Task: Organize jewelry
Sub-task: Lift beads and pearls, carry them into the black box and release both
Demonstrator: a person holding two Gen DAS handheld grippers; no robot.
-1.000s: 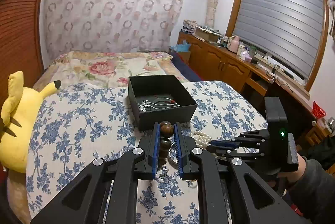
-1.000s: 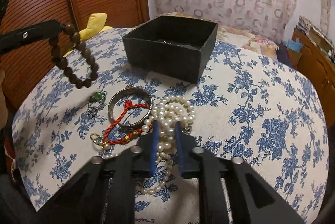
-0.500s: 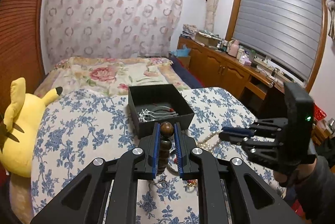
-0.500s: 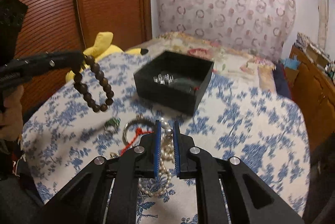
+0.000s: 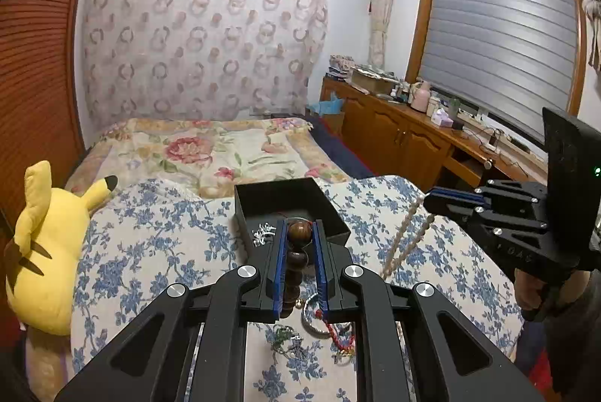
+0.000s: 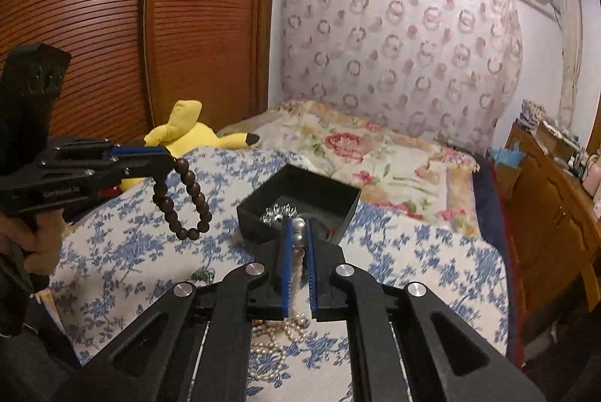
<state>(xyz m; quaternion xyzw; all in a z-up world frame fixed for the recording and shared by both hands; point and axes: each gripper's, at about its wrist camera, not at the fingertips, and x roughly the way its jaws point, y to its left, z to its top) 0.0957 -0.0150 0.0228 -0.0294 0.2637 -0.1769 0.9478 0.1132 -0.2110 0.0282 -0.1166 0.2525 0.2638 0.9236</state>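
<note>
A black open box [image 5: 289,210] [image 6: 300,203] with silver jewelry inside sits on the blue-flowered cloth. My left gripper [image 5: 298,233] is shut on a brown wooden bead bracelet [image 6: 184,199], held in the air left of the box. My right gripper [image 6: 298,229] is shut on a pearl necklace [image 5: 403,240]; the strand hangs down to the cloth [image 6: 278,338]. On the cloth below lie a silver bangle [image 5: 313,321], a red cord bracelet [image 5: 340,334] and a green bead piece [image 5: 283,332].
A yellow plush toy [image 5: 41,248] lies at the table's left edge. A flowered bed [image 5: 210,150] stands behind the table. A wooden cabinet [image 5: 413,139] runs along the right wall. A slatted wooden wardrobe [image 6: 112,26] is at the left.
Both grippers have risen. The right one lifted the pearl necklace off the cloth, so the strand now hangs. The left one carries the wooden bracelet higher, closer to the box.
</note>
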